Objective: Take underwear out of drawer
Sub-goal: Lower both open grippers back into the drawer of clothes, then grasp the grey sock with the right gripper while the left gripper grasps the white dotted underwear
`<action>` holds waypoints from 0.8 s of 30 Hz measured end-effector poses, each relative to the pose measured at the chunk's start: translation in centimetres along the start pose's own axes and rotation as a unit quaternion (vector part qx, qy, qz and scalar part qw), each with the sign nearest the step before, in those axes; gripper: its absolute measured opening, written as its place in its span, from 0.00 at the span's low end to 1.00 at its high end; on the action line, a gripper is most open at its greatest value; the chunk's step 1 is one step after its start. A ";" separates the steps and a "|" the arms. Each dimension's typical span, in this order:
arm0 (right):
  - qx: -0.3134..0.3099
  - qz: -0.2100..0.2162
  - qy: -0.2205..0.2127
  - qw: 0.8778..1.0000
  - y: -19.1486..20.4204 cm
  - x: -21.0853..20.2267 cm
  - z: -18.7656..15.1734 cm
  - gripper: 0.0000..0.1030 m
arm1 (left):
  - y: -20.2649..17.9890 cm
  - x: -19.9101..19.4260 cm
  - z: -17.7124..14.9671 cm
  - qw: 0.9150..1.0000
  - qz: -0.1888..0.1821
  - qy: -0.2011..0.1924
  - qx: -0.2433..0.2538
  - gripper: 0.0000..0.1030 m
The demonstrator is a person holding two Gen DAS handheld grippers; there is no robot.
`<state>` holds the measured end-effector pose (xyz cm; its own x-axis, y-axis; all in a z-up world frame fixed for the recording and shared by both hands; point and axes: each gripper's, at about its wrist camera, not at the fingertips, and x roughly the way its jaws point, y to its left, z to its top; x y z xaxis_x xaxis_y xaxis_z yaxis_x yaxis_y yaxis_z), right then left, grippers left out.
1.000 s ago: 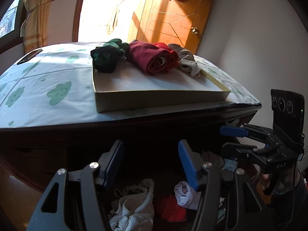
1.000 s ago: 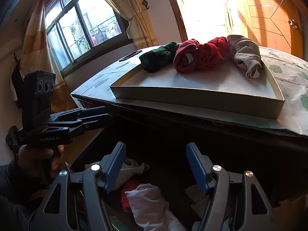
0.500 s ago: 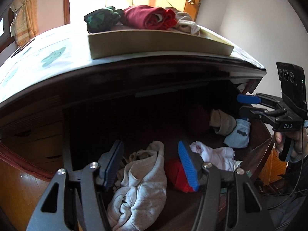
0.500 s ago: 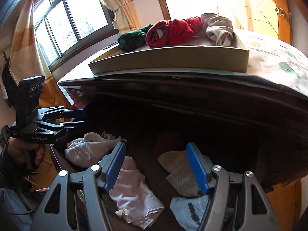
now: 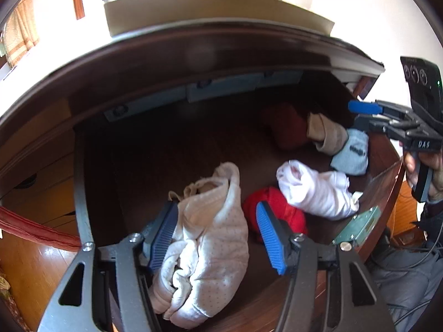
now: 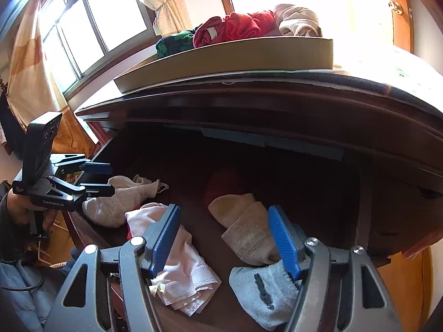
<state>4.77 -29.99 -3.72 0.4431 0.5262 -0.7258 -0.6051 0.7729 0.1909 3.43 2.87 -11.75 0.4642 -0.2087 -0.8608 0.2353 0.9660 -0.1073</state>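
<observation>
The open dark wooden drawer holds several rolled underwear pieces. My left gripper hangs open over a cream dotted piece, which shows between its blue pads without being pressed. A red piece and a white one lie just to its right. My right gripper is open above a beige ribbed piece, with a light blue piece beneath its right finger and the white piece beneath its left. Each gripper shows in the other's view: right gripper, left gripper.
A shallow cardboard tray on the dresser top carries green, red and beige rolled clothes. The dresser's top edge overhangs the drawer. A dark red piece lies deep in the drawer. A window and curtain are at the left.
Both grippers have sunk and tipped downward toward the drawer, so the tray has slid to the top of both views. The jaws keep the same width.
</observation>
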 end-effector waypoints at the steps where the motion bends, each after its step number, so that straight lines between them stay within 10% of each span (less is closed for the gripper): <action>1: 0.001 0.000 0.000 1.000 0.0 0.0 0.0 0.66 | 0.0 0.2 -0.1 1.000 -0.002 0.007 0.001 0.58; 24: -0.045 -0.029 0.073 0.996 -0.3 1.2 -0.2 0.66 | -1.1 2.5 -0.2 0.994 0.014 0.091 0.066 0.62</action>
<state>5.34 -29.65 -4.72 0.3826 0.4199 -0.8230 -0.6415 0.7618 0.0905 4.18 1.31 -13.91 0.3129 -0.1386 -0.9396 0.3402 0.9400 -0.0254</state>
